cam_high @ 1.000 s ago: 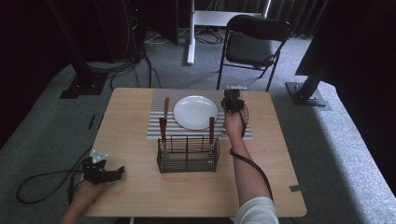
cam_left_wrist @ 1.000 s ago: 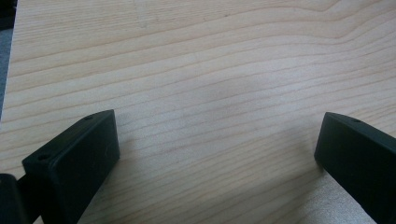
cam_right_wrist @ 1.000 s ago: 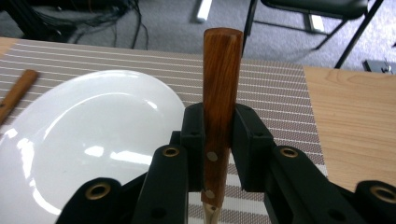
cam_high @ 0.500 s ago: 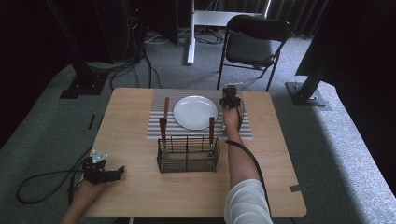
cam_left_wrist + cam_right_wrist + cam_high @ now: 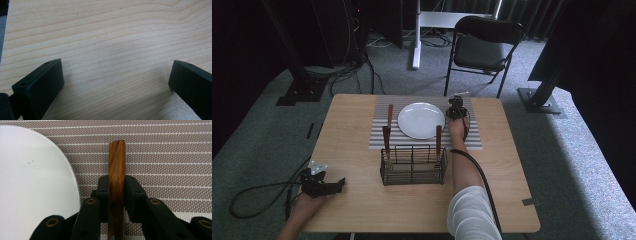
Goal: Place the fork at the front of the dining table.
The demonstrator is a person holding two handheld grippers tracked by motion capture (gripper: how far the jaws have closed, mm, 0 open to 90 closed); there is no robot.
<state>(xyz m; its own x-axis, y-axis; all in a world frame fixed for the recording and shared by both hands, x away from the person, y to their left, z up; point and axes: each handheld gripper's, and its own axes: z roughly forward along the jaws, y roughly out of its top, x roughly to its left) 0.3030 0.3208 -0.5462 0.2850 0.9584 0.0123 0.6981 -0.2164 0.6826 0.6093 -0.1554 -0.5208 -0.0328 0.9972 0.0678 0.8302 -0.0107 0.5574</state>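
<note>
Right gripper [image 5: 117, 195] clamped on wooden handle [image 5: 117, 165]. Handle's long axis runs straight out between the jaws, free end pointing away, just beside white plate [image 5: 32, 182].

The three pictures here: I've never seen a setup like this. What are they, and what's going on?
A person sits at a wooden table holding hand-operated tongs in each hand. The high view looks down from above; the other two come from small cameras riding on each pair of tongs.

On the table lie a striped placemat with a white plate, a wooden-handled utensil on the plate's other side, and a black wire basket nearer the person.

The right tongs, beside the plate, are shut on a wooden handle; what kind of utensil it belongs to can't be told. The left tongs rest open over bare wood near the table's front left corner, holding nothing.
</note>
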